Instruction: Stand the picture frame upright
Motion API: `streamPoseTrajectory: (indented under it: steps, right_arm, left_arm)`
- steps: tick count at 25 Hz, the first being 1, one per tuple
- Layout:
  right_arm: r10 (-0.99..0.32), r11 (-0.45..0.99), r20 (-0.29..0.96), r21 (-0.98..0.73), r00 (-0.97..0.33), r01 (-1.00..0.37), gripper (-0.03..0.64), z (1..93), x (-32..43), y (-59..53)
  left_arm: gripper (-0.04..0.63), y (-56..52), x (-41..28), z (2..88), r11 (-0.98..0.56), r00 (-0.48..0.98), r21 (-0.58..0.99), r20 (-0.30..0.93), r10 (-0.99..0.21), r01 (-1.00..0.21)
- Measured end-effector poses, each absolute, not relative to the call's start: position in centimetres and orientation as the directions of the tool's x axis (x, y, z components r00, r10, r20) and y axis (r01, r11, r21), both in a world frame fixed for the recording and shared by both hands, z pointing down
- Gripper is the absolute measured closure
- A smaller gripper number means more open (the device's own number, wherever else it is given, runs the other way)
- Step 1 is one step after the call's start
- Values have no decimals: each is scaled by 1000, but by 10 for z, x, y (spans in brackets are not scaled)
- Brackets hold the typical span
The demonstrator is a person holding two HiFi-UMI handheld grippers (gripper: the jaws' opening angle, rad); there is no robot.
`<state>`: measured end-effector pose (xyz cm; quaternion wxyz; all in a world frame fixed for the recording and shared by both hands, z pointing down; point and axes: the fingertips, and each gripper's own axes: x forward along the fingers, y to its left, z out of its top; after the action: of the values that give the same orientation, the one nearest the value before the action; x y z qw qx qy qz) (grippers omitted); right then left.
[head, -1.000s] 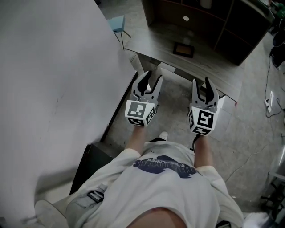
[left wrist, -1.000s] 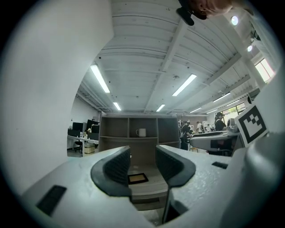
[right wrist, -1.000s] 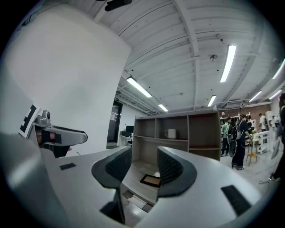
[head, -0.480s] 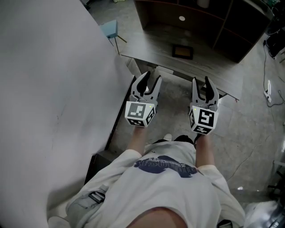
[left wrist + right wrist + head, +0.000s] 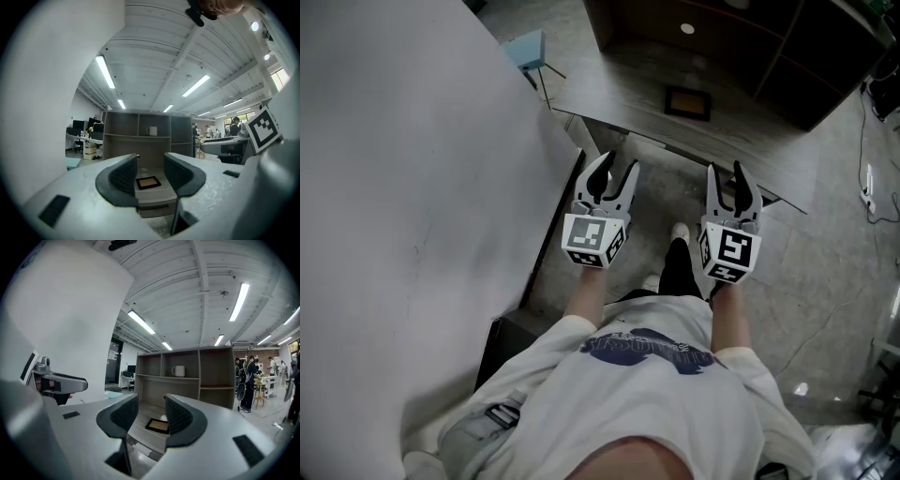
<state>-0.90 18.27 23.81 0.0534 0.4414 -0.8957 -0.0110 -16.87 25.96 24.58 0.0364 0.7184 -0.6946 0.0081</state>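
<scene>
Standing on a grey concrete floor, a person in a white printed shirt holds both tools out in front of the body, one shoe set forward between them. The left gripper points ahead with its jaws spread wide and nothing between the ribbed pads. The right gripper is level with it and just as wide open, also gripping nothing. Each carries a marker cube at its rear, facing up toward the head camera. A large pale wall panel runs along the person's left side, close beside the left gripper. Beyond the jaw tips lies the near edge of a grey wood-grain desk; neither gripper reaches over it. The picture frame lies flat on this desk, face up, dark-edged with a tan middle, toward the back of the top and well apart from both grippers. In each gripper view it appears through the gap between that gripper's jaws, far beyond them and untouched. Behind the frame stands a dark open shelf unit, and a white mug sits on its middle shelf. Off to the left of the desk is a small light-blue stool.
</scene>
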Motion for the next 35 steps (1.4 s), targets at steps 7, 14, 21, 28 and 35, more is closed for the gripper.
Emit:
streamPoseTrajectory:
  steps: [7, 14, 21, 28, 35]
  right_arm:
    - [-773, 633, 104, 63, -626, -771, 457, 247, -23, 130]
    - [-763, 646, 86, 68, -641, -760, 457, 242, -42, 56]
    - [-739, 674, 82, 64, -669, -736, 457, 236, -50, -5]
    - [-722, 690, 97, 45, -685, -722, 457, 239, -53, -58]
    - [-704, 703, 152, 6, -694, -711, 457, 267, -52, -85]
  left_arm:
    - [440, 212, -184, 255, 3, 0, 47, 74, -997, -999]
    - [440, 139, -198, 255, 18, -15, 43, 70, -997, -999]
    - [439, 70, -196, 251, 24, -21, 32, 76, -997, -999]
    - [440, 15, -195, 248, 31, -28, 29, 91, -995, -999]
    - [440, -6, -195, 274, 52, -46, 31, 157, -986, -998]
